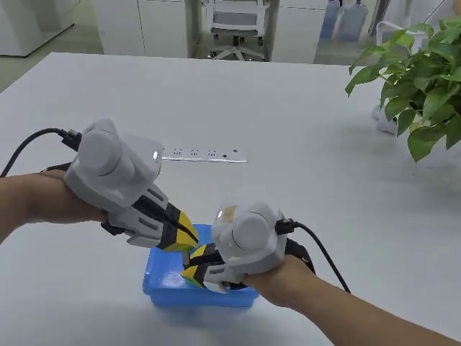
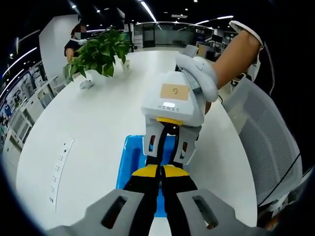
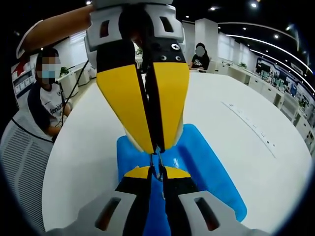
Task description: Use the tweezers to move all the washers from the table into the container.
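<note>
Left gripper (image 1: pixel 189 242): jaws closed, above container (image 1: pixel 162 282).
Right gripper (image 1: pixel 189 274): jaws closed, tips near left's.

tabletop (image 1: pixel 302 144): white, smooth, broad | near side: blue container (image 1: pixel 162 285), open-topped, sitting flat on the tabletop | middle: white socket strip (image 1: pixel 204 154), lying flat, well apart from the container | far right: potted plant (image 1: pixel 425 79), green leaves, pale pot standing near the edge
</note>
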A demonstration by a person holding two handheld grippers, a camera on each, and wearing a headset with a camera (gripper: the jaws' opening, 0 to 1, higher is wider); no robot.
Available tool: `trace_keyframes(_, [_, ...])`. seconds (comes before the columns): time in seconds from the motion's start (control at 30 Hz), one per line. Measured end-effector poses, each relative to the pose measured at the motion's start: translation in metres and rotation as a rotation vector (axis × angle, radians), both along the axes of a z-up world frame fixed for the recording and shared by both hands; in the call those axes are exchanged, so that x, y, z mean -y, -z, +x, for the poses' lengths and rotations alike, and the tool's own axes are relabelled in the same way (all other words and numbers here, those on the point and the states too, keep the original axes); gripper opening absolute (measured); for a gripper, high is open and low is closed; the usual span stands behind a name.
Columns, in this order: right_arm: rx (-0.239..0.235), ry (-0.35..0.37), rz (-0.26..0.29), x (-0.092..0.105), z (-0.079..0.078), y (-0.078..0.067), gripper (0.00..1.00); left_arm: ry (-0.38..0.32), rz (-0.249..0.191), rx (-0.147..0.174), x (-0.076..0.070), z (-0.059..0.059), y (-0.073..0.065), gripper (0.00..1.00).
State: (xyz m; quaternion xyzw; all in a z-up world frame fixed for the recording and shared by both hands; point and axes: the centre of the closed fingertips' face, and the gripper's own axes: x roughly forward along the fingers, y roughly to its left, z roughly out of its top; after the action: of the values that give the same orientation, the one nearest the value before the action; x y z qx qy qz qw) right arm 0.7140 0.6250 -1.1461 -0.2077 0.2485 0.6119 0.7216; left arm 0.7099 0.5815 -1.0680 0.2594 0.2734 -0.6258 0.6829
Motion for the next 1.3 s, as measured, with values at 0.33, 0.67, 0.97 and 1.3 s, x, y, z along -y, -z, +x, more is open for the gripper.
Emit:
trace_keyframes(0.33, [-0.003, -0.002, 0.001, 0.001, -0.001, -0.001, 0.11, 0.005, 0.002, 0.000, 0.001, -0.001, -0.001, 0.05])
trace_keyframes(0.67, [-0.002, -0.007, -0.001, 0.001, -0.002, 0.000, 0.10, 0.004, 0.003, 0.001, 0.001, -0.002, 0.000, 0.05])
trace_keyframes(0.97, [0.014, -0.008, 0.015, 0.000, -0.005, -0.009, 0.09, 0.006, -0.008, 0.013, 0.003, -0.005, -0.010, 0.05])
trace_keyframes(1.3, [0.026, 0.005, 0.042, 0.001, -0.008, -0.025, 0.07, 0.010, -0.015, 0.034, 0.004, -0.010, -0.025, 0.05])
